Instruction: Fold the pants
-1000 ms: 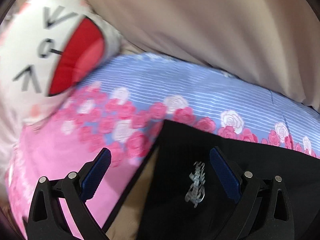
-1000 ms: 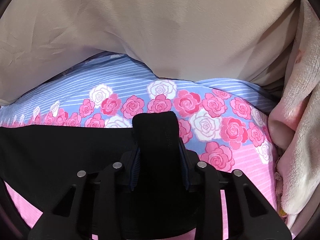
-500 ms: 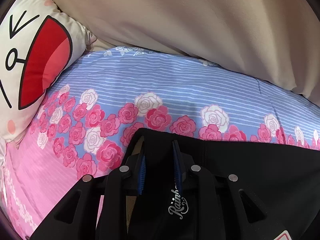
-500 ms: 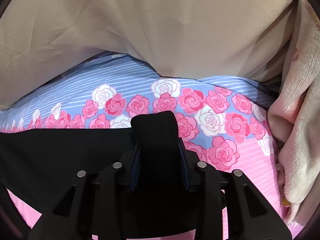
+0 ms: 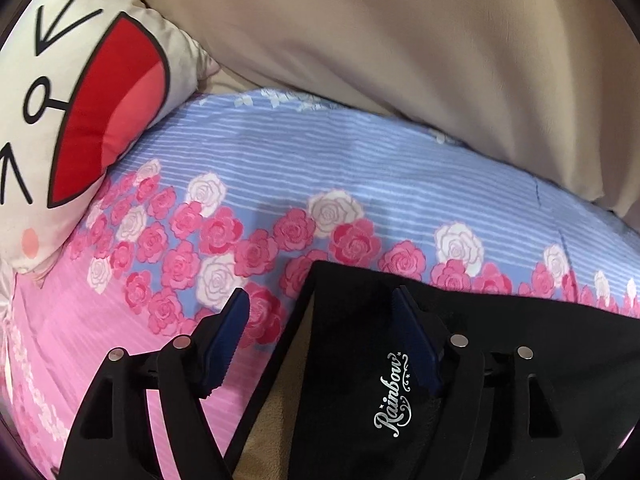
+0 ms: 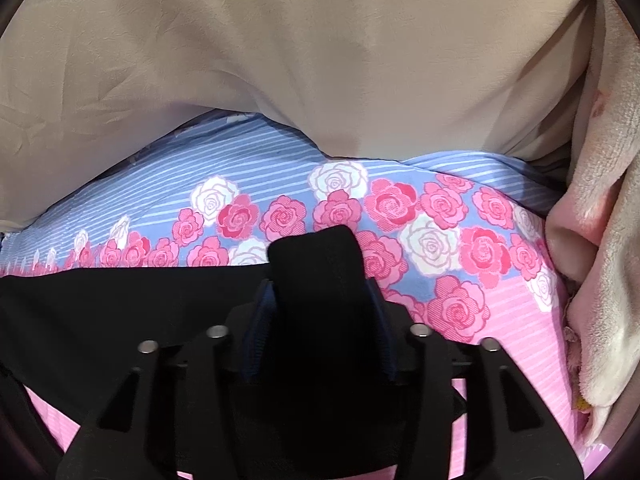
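Black pants [image 5: 500, 344] with a silver "Rainbow" logo lie on a rose-patterned bedsheet [image 5: 320, 168]. My left gripper [image 5: 320, 312] is open over the pants' near-left corner; one blue pad rests over the sheet, the other over the black cloth, and it holds nothing. In the right wrist view my right gripper [image 6: 318, 292] is shut on a bunched fold of the black pants [image 6: 120, 300], which stands up between its pads. The rest of the pants spreads to the left on the sheet [image 6: 440, 240].
A white cartoon-face pillow [image 5: 80, 100] lies at the left. A beige duvet [image 5: 400, 60] covers the far side of the bed and also shows in the right wrist view [image 6: 320, 60]. A pale fleece blanket [image 6: 600, 240] is bunched at the right edge.
My left gripper, shut on the pants' corner half a second ago, has opened and let go. My right gripper stays shut on its fold and has barely moved.
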Motion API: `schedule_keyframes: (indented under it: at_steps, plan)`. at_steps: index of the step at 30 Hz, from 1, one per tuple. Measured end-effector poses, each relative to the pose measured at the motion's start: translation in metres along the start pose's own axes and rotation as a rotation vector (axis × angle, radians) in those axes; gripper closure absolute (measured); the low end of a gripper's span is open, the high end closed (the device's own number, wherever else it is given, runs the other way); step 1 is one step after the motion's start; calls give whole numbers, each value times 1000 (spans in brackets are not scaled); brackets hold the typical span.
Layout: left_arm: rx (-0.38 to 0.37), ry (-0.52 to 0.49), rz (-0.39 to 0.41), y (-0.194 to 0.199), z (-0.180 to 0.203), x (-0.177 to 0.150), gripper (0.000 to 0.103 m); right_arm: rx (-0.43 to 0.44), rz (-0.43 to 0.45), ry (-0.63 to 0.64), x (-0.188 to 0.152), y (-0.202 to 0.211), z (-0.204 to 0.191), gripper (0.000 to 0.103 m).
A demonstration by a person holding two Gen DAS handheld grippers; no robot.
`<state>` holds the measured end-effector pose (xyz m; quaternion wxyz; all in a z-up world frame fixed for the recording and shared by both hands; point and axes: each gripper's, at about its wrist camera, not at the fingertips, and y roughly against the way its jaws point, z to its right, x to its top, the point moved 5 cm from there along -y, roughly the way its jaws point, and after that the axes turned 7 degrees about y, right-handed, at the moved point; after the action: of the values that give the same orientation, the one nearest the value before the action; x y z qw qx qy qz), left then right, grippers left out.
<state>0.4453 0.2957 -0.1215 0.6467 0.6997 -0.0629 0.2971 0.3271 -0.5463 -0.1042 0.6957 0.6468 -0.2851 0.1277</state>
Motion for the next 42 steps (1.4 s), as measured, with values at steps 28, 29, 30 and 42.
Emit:
schedule_keyframes:
  at_steps: [28,29,30,42]
  plan:
    - [-110,57,78,51,6,12,81,-22,99,22,43,17,-39,69]
    - [-113,57,85,57,6,12,81,-26,106,23,42,23,-37,69]
    - [-118,57,91,63,6,12,82,-20,111,22,43,27,-37,69]
    - [-199,44,173,148,-9,-1,81,2,214,30,27,127,-24,69]
